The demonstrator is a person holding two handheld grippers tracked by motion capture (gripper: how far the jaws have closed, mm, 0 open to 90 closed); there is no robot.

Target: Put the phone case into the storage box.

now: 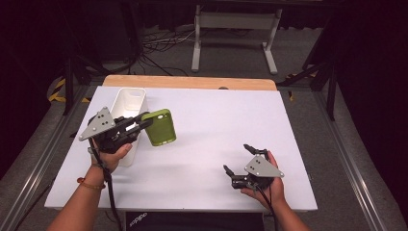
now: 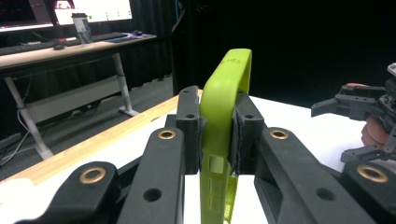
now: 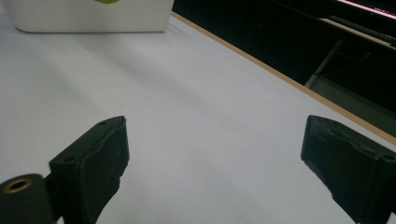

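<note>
Matte white tabletop [image 1: 207, 144], wood strip along far edge. Tall white plastic bin [image 1: 128, 110], rounded corners, near left edge. Left gripper [image 1: 142, 121] clamped on glossy lime-green phone case [image 1: 159, 127] (held edge-on) beside bin. Right gripper [image 1: 239, 158] near front-right corner, jaws wide apart.

I've got the table [image 1: 202, 144] spread ahead of me, and the bin [image 1: 128, 108] stands on its left part, running from near the far edge back toward me. My left gripper [image 1: 144, 121] sits just over the bin's near half, and the phone case [image 1: 159, 127] is pinched edge-on between its jaws, hanging just right of the bin, above the tabletop. My right gripper [image 1: 239, 159] is well apart, down at the near right of the table, jaws spread wide over bare surface.
</note>
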